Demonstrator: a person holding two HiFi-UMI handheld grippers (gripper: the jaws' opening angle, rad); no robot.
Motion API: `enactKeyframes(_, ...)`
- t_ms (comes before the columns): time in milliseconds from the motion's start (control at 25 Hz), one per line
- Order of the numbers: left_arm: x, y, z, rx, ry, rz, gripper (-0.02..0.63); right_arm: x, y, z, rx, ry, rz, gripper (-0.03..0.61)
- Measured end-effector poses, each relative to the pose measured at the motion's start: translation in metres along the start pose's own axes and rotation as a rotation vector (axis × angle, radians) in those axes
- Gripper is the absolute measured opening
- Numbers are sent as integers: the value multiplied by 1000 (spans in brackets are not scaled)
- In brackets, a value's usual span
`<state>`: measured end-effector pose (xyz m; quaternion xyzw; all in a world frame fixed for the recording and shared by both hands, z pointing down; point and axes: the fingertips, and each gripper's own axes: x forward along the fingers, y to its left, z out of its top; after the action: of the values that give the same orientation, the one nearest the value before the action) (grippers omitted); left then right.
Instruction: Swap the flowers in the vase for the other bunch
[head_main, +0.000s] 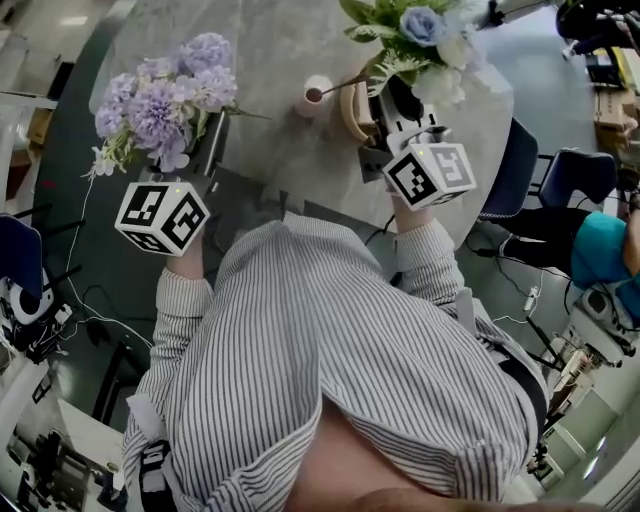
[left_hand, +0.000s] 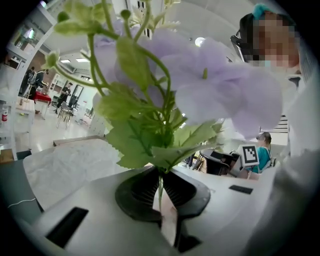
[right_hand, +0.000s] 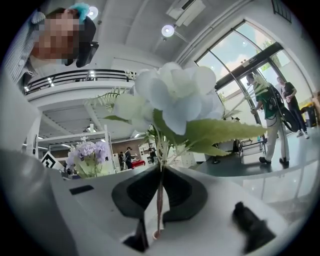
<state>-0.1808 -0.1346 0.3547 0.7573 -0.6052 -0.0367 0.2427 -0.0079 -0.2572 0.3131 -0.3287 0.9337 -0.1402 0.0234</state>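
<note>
1. The left gripper (left_hand: 160, 189) has its jaws clenched on the thin green stem of the purple bunch (head_main: 165, 100). The leaves and pale lilac blooms fan out just above the dark pads.
2. The right gripper (right_hand: 160, 192) has its jaws clenched on the stem of the white-and-blue bunch (head_main: 410, 35), whose white bloom and long leaf rise above the pads.
3. In the head view the small pinkish vase (head_main: 317, 97) stands upright on the grey marbled worktop (head_main: 270, 50), at 12 o'clock from the person in the striped shirt (head_main: 330, 360).
4. The purple bunch is held at the vase's 9 o'clock, well apart from it.
5. The white-and-blue bunch is at the vase's 2 o'clock, near it. A thin stem slants from it down to the vase's rim; I cannot tell whether its tip is inside.
6. Each gripper's marker cube sits just ahead of the person's sleeve: the left cube (head_main: 162, 216) at 10 o'clock from the person, the right cube (head_main: 430, 175) at 1 o'clock.
</note>
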Motion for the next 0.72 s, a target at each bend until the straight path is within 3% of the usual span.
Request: enactKeyframes(720,-7,16,-39,-82,43,16,32,25,4,-56,-19,104,16,32)
